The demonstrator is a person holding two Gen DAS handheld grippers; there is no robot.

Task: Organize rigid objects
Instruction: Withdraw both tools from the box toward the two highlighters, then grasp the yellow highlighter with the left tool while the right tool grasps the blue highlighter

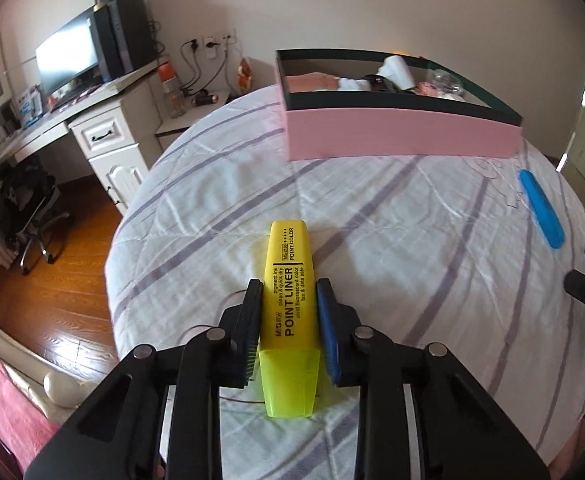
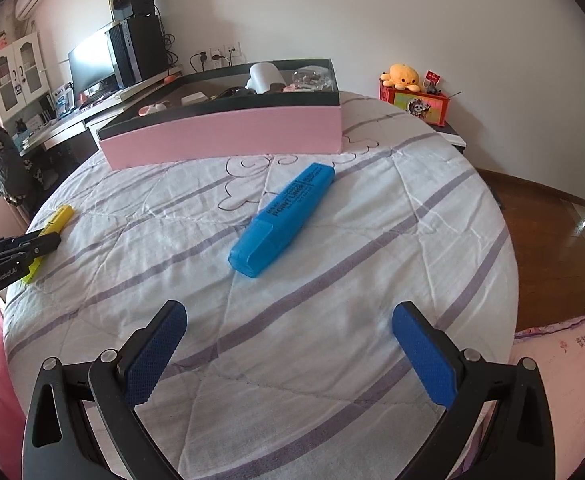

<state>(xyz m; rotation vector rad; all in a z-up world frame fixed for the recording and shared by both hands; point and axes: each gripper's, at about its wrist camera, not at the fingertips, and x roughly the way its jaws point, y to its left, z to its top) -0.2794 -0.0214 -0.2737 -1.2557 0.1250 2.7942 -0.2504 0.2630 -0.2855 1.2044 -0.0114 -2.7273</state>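
Observation:
My left gripper is shut on a yellow highlighter that lies on the striped bedsheet; the marker also shows at the left of the right wrist view, with the left gripper around it. A blue highlighter lies on the sheet ahead of my right gripper, which is open, empty and a little short of it. The blue marker is at the right edge of the left wrist view. A pink box with a dark rim holds several items at the far side of the bed.
A desk with monitor and PC tower stands left of the bed. An office chair is on the wood floor. A bedside stand with a plush octopus is at the back right. A pink pillow is near right.

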